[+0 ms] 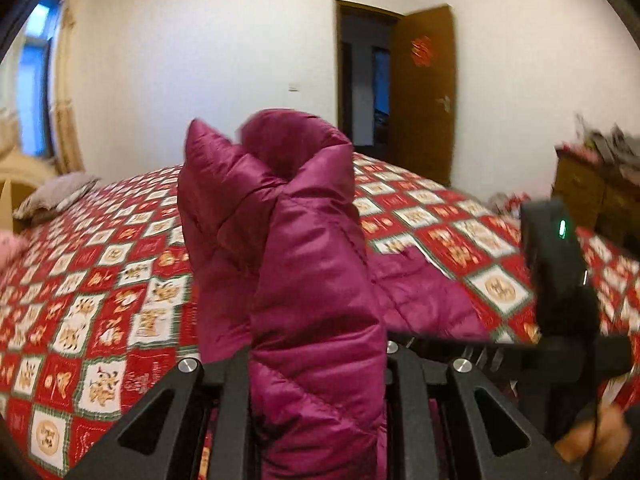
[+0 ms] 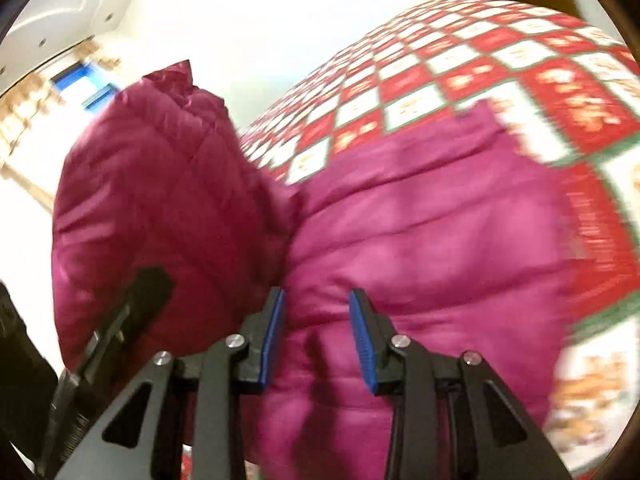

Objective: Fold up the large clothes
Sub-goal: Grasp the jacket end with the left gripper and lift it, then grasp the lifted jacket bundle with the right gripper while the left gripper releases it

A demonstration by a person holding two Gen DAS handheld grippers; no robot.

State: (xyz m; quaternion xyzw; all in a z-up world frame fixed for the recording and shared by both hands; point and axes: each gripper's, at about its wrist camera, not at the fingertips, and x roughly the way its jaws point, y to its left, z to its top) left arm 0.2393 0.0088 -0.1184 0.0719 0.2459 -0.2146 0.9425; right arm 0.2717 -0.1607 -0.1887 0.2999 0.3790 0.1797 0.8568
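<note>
Over the red-and-white patterned quilted bedspread, left gripper clamps a raised fold of the magenta quilted puffer jacket; right gripper gapes unloaded, jacket body at 12 o'clock. Lay fold flat, edges aligned.

My magenta quilted puffer jacket is half up off the bed: one padded section rises in a thick, bunched column right in front of me, its shiny, creased top flopping over at the far end. The rest lies spread flat to the right on the red-and-white patterned bedspread, puffy and smooth, reaching toward the far right.
</note>
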